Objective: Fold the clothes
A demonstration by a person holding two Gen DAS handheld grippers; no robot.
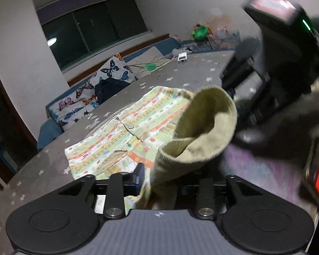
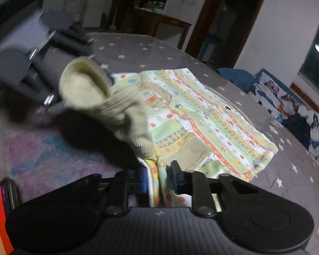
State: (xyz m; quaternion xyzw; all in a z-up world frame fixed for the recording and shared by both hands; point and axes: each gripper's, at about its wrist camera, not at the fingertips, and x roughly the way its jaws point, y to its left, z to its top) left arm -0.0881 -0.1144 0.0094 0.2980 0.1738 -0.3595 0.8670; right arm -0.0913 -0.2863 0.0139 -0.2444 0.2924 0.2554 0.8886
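A child's patterned garment [image 1: 125,127], green, orange and white striped with an olive ribbed collar [image 1: 204,127], lies on a grey star-print table [image 1: 42,165]. My left gripper [image 1: 146,180] is shut on the near edge of the garment by the collar. In the right wrist view the same garment [image 2: 212,123] spreads to the right, and my right gripper [image 2: 159,178] is shut on a bunched edge of it, with the olive collar [image 2: 108,104] raised just beyond. The right gripper shows blurred in the left wrist view [image 1: 276,80].
A butterfly-print cushion [image 1: 89,93] and a dark bag [image 1: 110,89] lie on a blue bench beyond the table. A pink-blue mat [image 2: 49,153] covers the table at left. An orange-red box [image 2: 0,218] sits at the near left edge. Toys [image 1: 200,31] lie far back.
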